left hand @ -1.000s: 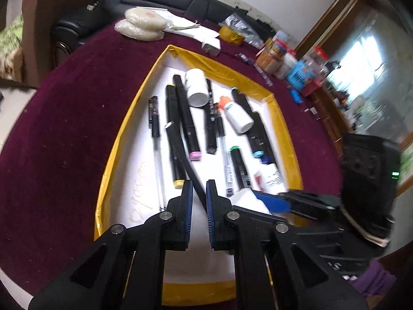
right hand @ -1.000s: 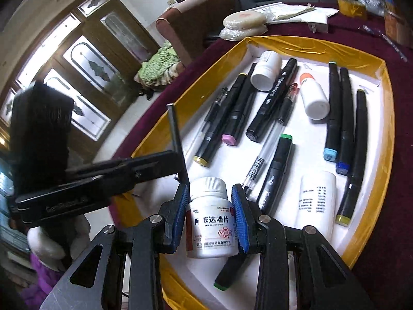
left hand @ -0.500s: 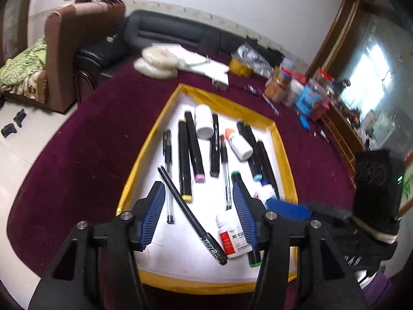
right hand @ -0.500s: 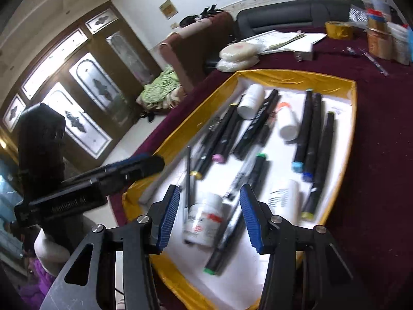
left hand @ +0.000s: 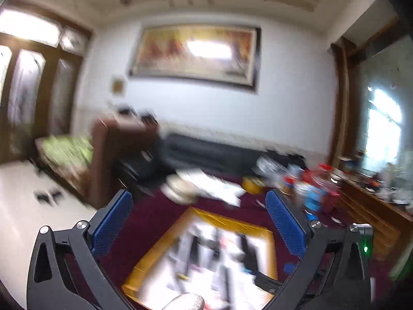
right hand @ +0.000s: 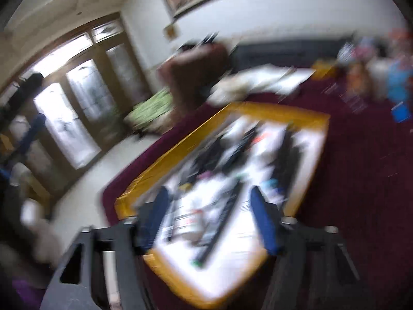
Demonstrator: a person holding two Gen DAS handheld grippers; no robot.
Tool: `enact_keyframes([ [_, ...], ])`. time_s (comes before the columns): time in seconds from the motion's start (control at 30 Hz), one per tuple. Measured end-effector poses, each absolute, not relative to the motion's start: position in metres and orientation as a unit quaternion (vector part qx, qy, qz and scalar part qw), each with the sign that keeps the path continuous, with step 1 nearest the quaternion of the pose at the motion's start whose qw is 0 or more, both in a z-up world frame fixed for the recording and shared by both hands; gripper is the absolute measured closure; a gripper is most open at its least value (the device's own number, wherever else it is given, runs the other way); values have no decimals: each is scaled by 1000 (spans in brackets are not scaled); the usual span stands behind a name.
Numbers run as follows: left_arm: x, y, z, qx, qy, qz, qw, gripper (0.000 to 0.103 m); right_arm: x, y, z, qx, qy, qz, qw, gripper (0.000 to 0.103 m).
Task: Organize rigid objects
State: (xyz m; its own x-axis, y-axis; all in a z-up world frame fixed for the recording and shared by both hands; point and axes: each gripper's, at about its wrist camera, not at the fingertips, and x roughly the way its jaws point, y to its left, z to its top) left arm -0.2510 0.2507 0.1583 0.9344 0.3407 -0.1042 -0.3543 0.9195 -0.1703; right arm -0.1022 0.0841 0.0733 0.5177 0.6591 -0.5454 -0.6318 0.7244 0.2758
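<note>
Both views are blurred by motion. A yellow-rimmed white tray (left hand: 227,221) (right hand: 273,108) lies on the dark red tablecloth and holds several black markers (right hand: 222,219), pens and white bottles (right hand: 191,222). My left gripper (left hand: 198,219) hangs high above the tray's near end, its jaws opening wide with nothing between them. My right gripper (right hand: 211,219) is above the tray's near corner, jaws opening, with a white bottle and a marker lying on the tray below, not touched by the blue pads (right hand: 260,219).
Past the tray lie white papers and bags (left hand: 206,183), jars and bottles (left hand: 309,188) at the right. A black sofa (left hand: 206,152) and a brown armchair (left hand: 113,149) stand behind the table. A wooden sideboard (left hand: 374,206) runs along the right wall.
The left gripper let go of the thin black pen, opened wide, rose and tipped up toward the room. The right gripper released the white bottle onto the tray, opened and drew back upward.
</note>
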Motion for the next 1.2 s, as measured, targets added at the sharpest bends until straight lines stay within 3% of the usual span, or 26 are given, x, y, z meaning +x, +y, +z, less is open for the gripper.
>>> enact_keyframes([
  [0.03,-243,249,158,-111,47,157,980,0,-105,79,74,13,308,346,886,22],
  [0.17,-180,238,140,-114,191,112,968,0,-111,68,69,-31,293,285,912,22],
  [0.4,-154,231,108,-123,269,149,944,0,-115,64,65,-49,299,261,917,22],
  [0.57,-156,223,101,-93,279,220,930,0,-124,60,62,-57,293,255,920,22],
  [1.2,-156,226,86,-98,315,229,916,0,-126,70,52,-79,311,254,912,22],
])
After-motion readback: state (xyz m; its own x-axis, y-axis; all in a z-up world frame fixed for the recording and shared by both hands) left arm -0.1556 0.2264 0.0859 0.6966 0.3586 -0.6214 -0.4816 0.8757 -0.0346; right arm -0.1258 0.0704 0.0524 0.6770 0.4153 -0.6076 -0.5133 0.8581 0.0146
